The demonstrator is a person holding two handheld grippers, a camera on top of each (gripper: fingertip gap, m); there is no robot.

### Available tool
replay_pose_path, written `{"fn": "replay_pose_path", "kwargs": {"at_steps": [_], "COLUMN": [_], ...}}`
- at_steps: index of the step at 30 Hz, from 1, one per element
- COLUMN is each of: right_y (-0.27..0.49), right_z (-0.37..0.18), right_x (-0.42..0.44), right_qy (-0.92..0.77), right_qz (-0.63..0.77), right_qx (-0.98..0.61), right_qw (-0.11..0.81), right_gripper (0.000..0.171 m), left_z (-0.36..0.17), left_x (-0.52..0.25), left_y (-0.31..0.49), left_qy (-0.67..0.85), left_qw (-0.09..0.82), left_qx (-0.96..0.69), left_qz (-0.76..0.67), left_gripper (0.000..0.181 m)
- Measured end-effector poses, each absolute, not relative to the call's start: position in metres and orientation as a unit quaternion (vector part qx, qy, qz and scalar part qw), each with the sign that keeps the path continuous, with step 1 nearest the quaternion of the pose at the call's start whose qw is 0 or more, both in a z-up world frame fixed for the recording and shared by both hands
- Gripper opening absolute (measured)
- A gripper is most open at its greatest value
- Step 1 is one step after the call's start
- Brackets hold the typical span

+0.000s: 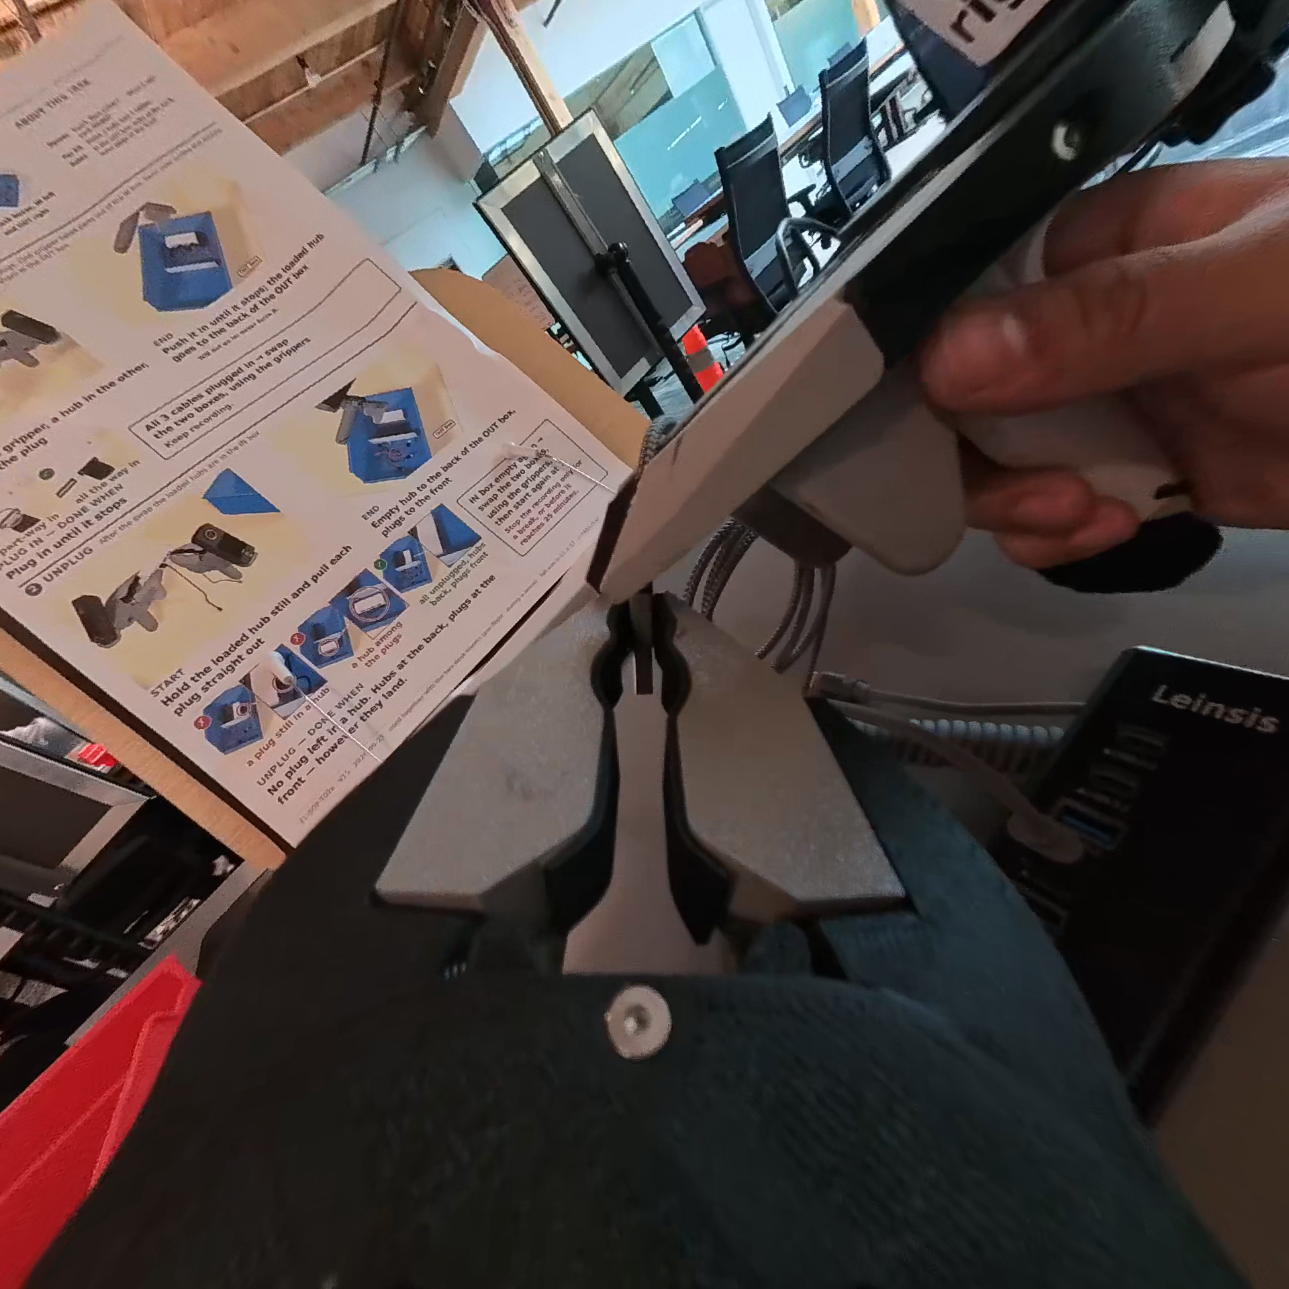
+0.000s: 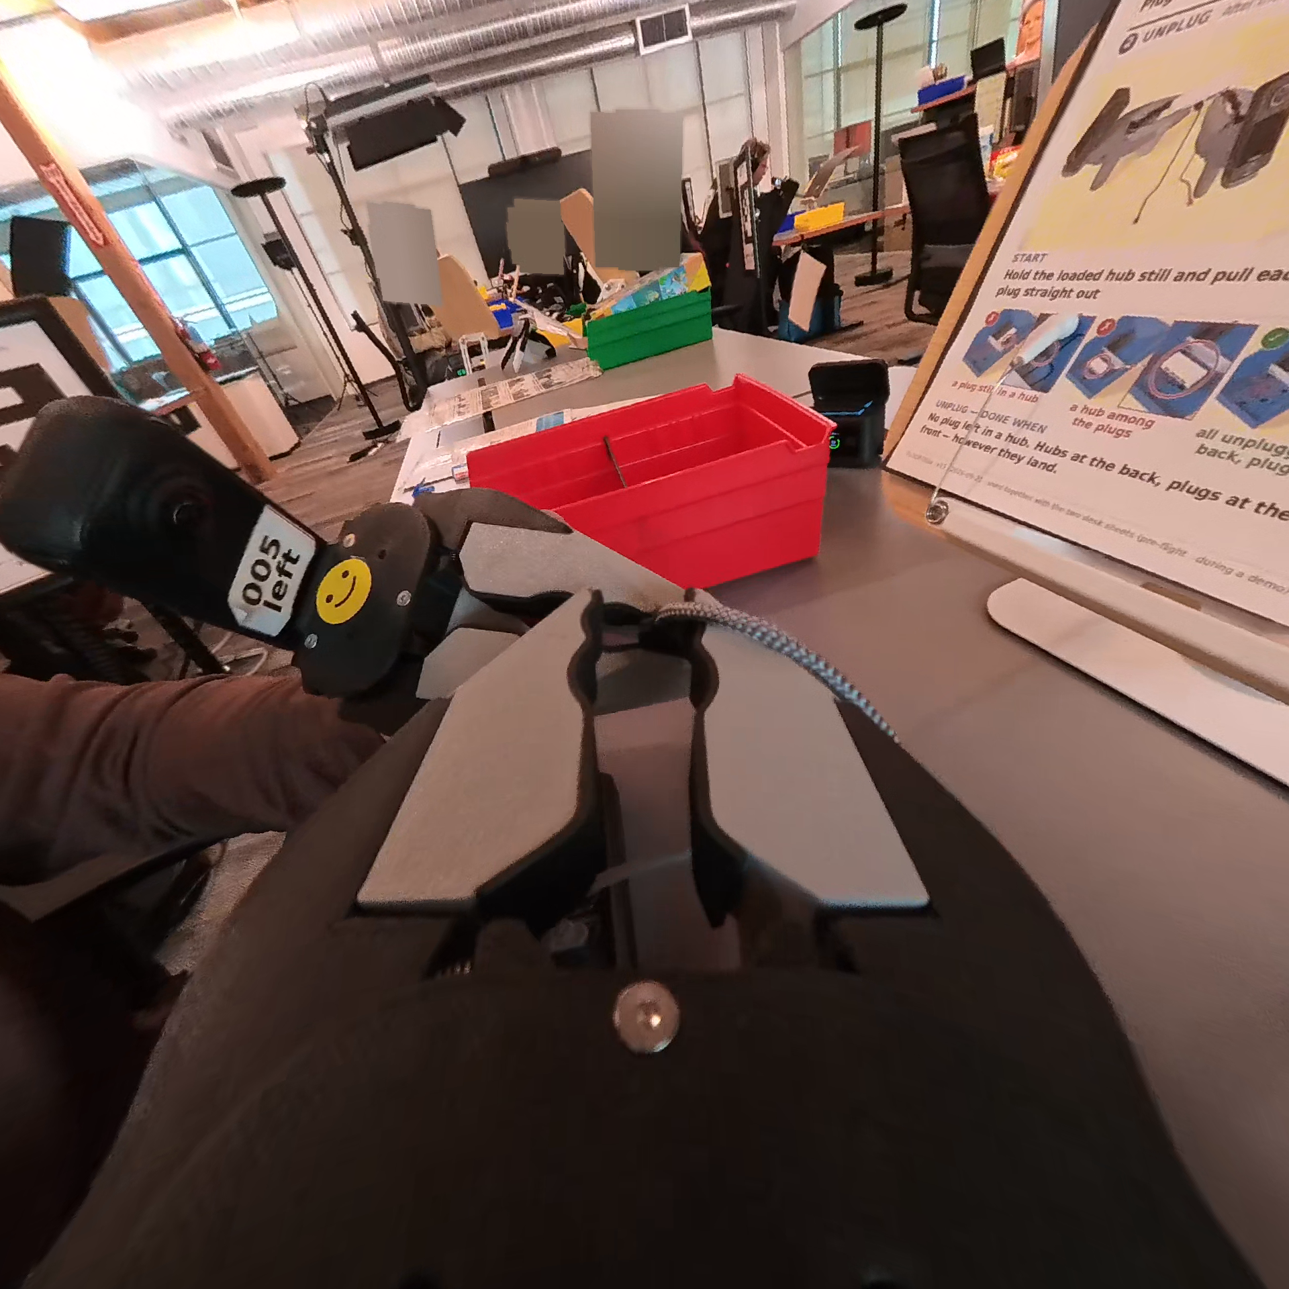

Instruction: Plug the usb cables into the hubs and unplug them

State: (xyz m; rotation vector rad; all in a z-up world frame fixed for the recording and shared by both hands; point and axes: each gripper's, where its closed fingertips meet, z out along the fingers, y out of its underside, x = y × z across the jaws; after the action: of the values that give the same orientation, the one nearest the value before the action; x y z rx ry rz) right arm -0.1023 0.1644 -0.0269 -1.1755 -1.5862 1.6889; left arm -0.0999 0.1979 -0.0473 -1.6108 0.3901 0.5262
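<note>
My left gripper (image 1: 643,652) has its jaws drawn nearly together, pinching a thin dark piece edge-on at the tips. My right gripper (image 2: 645,631) meets it from above and to the right, its grey fingers (image 1: 739,481) angled down so their tips sit just over the left tips. In the right wrist view, its jaws are close together around the end of a braided cord at the tips. My right hand (image 1: 1116,363) wraps the right handle, thumb and fingers curled around it. My left arm (image 2: 160,760), in a dark brown sleeve, reaches in from the left behind the left gripper.
</note>
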Motion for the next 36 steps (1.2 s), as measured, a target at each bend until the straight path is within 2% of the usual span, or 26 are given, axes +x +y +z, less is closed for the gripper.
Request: {"fn": "replay_pose_path", "kwargs": {"at_steps": [7,15,18,22,25,29,32,35,36], "right_y": [0.171,0.174,0.171,0.175,0.184,0.191,0.191,0.192,0.192], "right_z": [-0.031,-0.032,-0.033,-0.031,-0.031,-0.027,-0.021,-0.017,-0.016], "right_x": [-0.104,-0.106,-0.105,-0.104,-0.103,-0.100,-0.097,-0.095,-0.094], "right_qy": [-0.580,-0.580,-0.591,-0.590,-0.584,-0.570,-0.560,-0.555,-0.555], "right_qz": [0.623,0.614,0.603,0.599,0.595,0.610,0.627,0.635,0.636], "right_qx": [-0.451,-0.456,-0.452,-0.451,-0.458,-0.460,-0.453,-0.449,-0.447], "right_qw": [0.269,0.281,0.287,0.301,0.309,0.302,0.295,0.295,0.296], "right_gripper": [0.008,0.010,0.006,0.004,0.004,0.003,0.004,0.004,0.004], "left_z": [-0.049,-0.048,-0.048,-0.043,-0.046,-0.087,-0.118,-0.146,-0.147], "left_x": [-0.100,-0.105,-0.107,-0.108,-0.104,-0.089,-0.091,-0.092,-0.090], "left_y": [0.199,0.197,0.196,0.190,0.182,0.154,0.123,0.110,0.110], "left_qy": [0.180,0.190,0.199,0.186,0.165,0.229,0.275,0.285,0.268], "left_qw": [0.637,0.619,0.608,0.614,0.624,0.521,0.440,0.404,0.412], "left_qx": [-0.705,-0.697,-0.692,-0.707,-0.736,-0.817,-0.851,-0.868,-0.871], "left_qz": [0.255,0.308,0.334,0.296,0.205,0.089,0.080,0.048,0.016], "left_gripper": [0.004,0.004,0.004,0.018,0.036,0.055,0.068,0.066,0.058]}}
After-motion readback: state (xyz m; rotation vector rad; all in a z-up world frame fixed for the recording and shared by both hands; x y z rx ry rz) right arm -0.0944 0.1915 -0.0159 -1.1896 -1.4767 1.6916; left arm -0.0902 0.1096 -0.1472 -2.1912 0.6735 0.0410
